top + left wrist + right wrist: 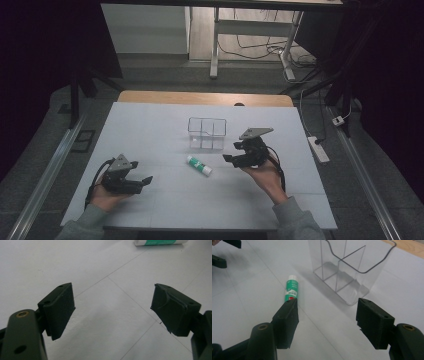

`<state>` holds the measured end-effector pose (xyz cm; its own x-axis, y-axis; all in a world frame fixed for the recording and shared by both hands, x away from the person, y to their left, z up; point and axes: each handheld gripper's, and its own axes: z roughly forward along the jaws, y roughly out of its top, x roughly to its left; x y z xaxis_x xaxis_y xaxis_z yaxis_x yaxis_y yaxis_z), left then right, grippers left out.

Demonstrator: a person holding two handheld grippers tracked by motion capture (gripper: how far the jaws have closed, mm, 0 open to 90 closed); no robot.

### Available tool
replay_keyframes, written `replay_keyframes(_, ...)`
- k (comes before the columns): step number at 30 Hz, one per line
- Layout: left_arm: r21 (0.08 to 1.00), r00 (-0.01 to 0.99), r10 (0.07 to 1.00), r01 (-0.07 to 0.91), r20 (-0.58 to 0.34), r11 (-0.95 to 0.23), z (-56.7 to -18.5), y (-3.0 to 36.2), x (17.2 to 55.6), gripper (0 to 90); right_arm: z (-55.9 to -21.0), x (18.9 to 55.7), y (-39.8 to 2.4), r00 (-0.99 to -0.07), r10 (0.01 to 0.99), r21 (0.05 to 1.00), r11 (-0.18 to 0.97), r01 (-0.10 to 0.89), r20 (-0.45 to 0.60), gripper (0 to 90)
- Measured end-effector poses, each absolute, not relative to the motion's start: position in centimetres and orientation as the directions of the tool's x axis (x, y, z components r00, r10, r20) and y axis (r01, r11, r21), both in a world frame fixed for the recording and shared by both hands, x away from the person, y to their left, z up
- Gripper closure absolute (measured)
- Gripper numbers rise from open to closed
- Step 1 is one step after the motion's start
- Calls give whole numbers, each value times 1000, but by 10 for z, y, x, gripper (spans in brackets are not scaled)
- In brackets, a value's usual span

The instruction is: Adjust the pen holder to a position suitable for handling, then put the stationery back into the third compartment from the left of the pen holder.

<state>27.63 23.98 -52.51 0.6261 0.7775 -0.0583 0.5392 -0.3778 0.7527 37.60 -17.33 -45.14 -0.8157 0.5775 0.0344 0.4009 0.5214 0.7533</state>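
White table (150, 200): bare sheet; tube could roll.
Clear organiser (207, 134): upright, light; a knock may tip it.
Right gripper (231, 151): jaws wide, empty.
Left gripper (148, 179): wide apart, empty.
Green glue tube (199, 165): lying flat, between grippers, near organiser.

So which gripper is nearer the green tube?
Right. The right gripper hovers just beside the tube, jaws open and empty, by the clear box. The left gripper sits farther off toward the table's near left, also open.
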Motion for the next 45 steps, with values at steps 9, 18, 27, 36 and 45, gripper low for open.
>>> replay_keyframes(9,752,627,777,537,-51,-384,-524,239,275,184,-453,370,-160,-837,545,747,540,388,41,340)
replay_keyframes(18,750,628,776,536,-49,-387,-524,238,274,183,-459,365,-144,-856,516,717,583,381,35,340)
replay_keyframes(27,753,627,777,536,-51,-383,-524,239,273,183,-466,361,-126,-874,483,695,613,376,47,339)
replay_keyframes(36,756,628,776,531,-47,-384,-524,240,273,183,-475,358,-106,-887,459,658,655,372,45,333)
replay_keyframes(45,755,630,775,529,-43,-388,-524,239,272,183,-490,369,-95,-873,485,605,683,410,45,324)
